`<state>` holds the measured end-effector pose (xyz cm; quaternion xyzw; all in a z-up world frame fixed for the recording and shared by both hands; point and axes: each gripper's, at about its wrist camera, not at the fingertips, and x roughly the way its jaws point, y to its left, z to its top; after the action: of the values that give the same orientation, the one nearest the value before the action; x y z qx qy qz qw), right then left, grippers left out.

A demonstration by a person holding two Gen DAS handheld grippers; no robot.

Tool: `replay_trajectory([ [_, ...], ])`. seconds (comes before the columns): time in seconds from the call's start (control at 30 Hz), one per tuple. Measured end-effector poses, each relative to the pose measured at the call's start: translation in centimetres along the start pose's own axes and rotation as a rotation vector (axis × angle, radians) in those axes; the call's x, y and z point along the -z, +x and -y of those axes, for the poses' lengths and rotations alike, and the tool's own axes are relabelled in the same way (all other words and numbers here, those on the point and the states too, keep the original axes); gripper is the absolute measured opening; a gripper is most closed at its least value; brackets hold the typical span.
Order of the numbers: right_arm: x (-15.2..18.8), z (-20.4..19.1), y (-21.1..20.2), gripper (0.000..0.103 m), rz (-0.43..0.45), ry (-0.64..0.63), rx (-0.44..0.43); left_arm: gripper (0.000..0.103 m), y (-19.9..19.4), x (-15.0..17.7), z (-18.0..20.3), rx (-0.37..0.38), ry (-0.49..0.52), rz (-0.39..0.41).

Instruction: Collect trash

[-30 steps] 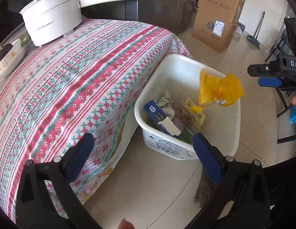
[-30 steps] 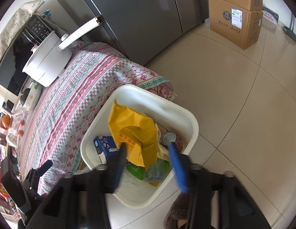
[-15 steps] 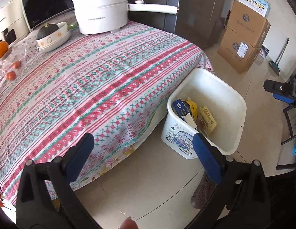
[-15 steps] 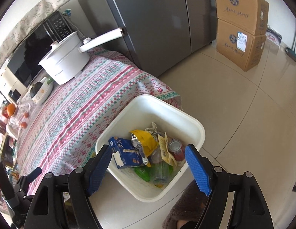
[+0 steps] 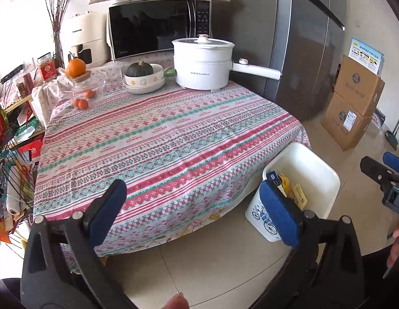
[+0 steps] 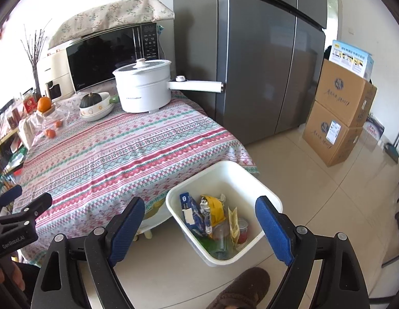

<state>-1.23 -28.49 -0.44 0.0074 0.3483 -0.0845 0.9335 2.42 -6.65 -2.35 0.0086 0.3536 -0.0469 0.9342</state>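
Observation:
A white plastic trash bin [image 6: 261, 188] stands on the floor at the table's corner; it also shows in the left wrist view [image 5: 325, 172]. Inside lie a yellow wrapper [image 6: 214, 209], a blue carton [image 6: 190, 209], a red can [image 6: 242, 231] and green plastic. My right gripper [image 6: 199, 229] is open and empty, held above and in front of the bin. My left gripper [image 5: 196, 208] is open and empty, over the table's front edge, left of the bin. The right gripper's tips [image 5: 379, 170] show at the right edge of the left wrist view.
The table with a striped patterned cloth [image 5: 160, 139] holds a white electric pot [image 5: 202, 64], a bowl with a squash [image 5: 142, 77] and oranges [image 5: 81, 103]. A microwave [image 5: 158, 31], a grey fridge [image 6: 263, 59] and cardboard boxes [image 6: 338, 113] stand behind. A slippered foot [image 6: 240, 291] is near the bin.
The right gripper has let go of the yellow wrapper, which now lies in the bin. Both grippers have drawn back and tilted up from the bin, showing the whole table.

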Motion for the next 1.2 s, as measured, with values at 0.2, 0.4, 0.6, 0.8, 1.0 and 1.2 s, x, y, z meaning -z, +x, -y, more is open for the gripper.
replay_trajectory([
  [0.2,-0.6,-2.6,-0.6,0.103,0.065,-0.076,0.032,0.102,-1.1,-0.1,-0.9,-0.015,-0.026,0.045],
  [0.4,-0.4,-3.7,-0.2,0.103,0.077,-0.098,0.014,0.102,-0.8,0.1,-1.0,-0.01,-0.041,0.038],
  [0.6,-0.1,-3.9,0.3,0.103,0.069,-0.11,0.02,0.102,-0.9,0.2,-0.8,-0.002,-0.046,0.035],
  [0.8,0.0,-3.7,0.4,0.103,0.059,-0.102,0.016,0.102,-0.9,0.2,-0.6,0.002,-0.038,0.034],
  [1.0,0.0,-3.7,0.4,0.103,0.057,-0.1,0.019,0.102,-0.8,0.3,-0.6,0.004,-0.037,0.03],
  [1.2,0.0,-3.5,0.4,0.103,0.06,-0.089,0.023,0.102,-0.7,0.3,-0.3,0.008,-0.033,0.025],
])
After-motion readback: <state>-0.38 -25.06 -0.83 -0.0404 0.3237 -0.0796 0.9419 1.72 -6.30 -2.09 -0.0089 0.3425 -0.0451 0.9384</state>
